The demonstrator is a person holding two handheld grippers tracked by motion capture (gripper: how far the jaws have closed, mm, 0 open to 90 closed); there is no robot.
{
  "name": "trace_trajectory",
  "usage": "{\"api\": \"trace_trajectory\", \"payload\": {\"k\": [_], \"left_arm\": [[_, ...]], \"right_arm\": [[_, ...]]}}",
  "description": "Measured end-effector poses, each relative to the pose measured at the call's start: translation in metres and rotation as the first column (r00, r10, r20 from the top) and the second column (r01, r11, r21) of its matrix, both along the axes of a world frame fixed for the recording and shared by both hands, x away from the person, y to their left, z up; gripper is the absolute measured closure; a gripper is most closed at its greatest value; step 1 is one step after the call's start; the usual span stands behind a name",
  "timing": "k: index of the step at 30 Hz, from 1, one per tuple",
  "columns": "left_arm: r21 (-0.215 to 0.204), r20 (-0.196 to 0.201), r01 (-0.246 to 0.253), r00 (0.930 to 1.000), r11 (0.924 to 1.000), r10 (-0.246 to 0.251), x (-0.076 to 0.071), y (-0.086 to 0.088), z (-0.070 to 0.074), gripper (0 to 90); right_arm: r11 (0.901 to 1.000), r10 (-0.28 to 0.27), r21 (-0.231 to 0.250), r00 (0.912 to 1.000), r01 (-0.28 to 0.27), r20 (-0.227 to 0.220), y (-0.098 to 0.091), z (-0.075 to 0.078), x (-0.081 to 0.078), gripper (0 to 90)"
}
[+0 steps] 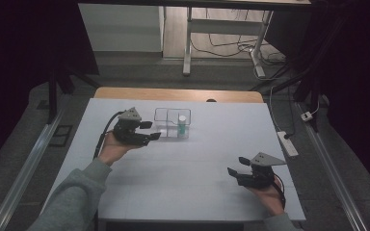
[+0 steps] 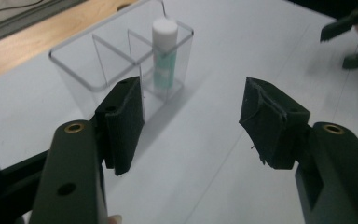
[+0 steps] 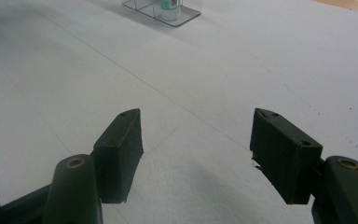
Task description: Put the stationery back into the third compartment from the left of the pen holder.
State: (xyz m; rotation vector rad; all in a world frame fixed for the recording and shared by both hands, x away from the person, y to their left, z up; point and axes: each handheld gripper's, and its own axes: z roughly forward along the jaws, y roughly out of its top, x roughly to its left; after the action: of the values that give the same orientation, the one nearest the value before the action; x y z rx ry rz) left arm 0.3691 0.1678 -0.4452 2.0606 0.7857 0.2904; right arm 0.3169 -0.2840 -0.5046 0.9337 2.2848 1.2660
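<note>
Left gripper (image 2: 191, 116) open beside clear organizer (image 2: 98, 70) near counter's (image 1: 183, 168) far edge | right gripper (image 3: 196, 149) open, empty | white-capped tube (image 2: 164, 56) probably light, slick: grip below cap

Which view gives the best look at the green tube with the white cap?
The left gripper view: the tube stands upright, close and large, in one compartment of the clear organizer. In the high view it is small. In the right gripper view its lower part shows at the top edge.
</note>
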Motion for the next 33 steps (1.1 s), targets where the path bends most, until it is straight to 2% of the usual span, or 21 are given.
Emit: {"api": "trace_trajectory", "payload": {"k": [9, 14, 24, 29, 33], "left_arm": [[0.001, 0.002, -0.037, 0.9993, 0.9993, 0.037, -0.031, 0.027, -0.019, 38.3], [0.015, -0.003, -0.059, 0.9983, 0.9982, 0.059, -0.047, 0.037, -0.034, 37.3], [0.008, -0.021, -0.09, 0.9957, 0.9959, 0.091, -0.077, 0.061, -0.057, 36.2], [-0.003, -0.036, -0.112, 0.9931, 0.9938, 0.111, -0.087, 0.075, -0.064, 35.6], [-0.005, -0.037, -0.118, 0.9924, 0.993, 0.118, -0.087, 0.078, -0.066, 35.1]], "right_arm": [[0.9999, -0.01, -0.001, 0.9999, 0.01, -0.004, -0.005, 0.0, 0.001, 33.4], [0.9999, -0.015, -0.007, 0.9999, 0.015, -0.005, -0.008, 0.0, 0.002, 33.3], [0.9998, -0.012, -0.016, 0.9999, 0.011, -0.012, -0.01, -0.002, 0.002, 32.2], [0.9999, -0.002, -0.012, 0.9999, 0.002, -0.014, -0.01, -0.001, 0.002, 31.6], [1.0, 0.001, -0.01, 0.9999, -0.001, -0.017, -0.011, -0.002, 0.002, 30.8]]}}
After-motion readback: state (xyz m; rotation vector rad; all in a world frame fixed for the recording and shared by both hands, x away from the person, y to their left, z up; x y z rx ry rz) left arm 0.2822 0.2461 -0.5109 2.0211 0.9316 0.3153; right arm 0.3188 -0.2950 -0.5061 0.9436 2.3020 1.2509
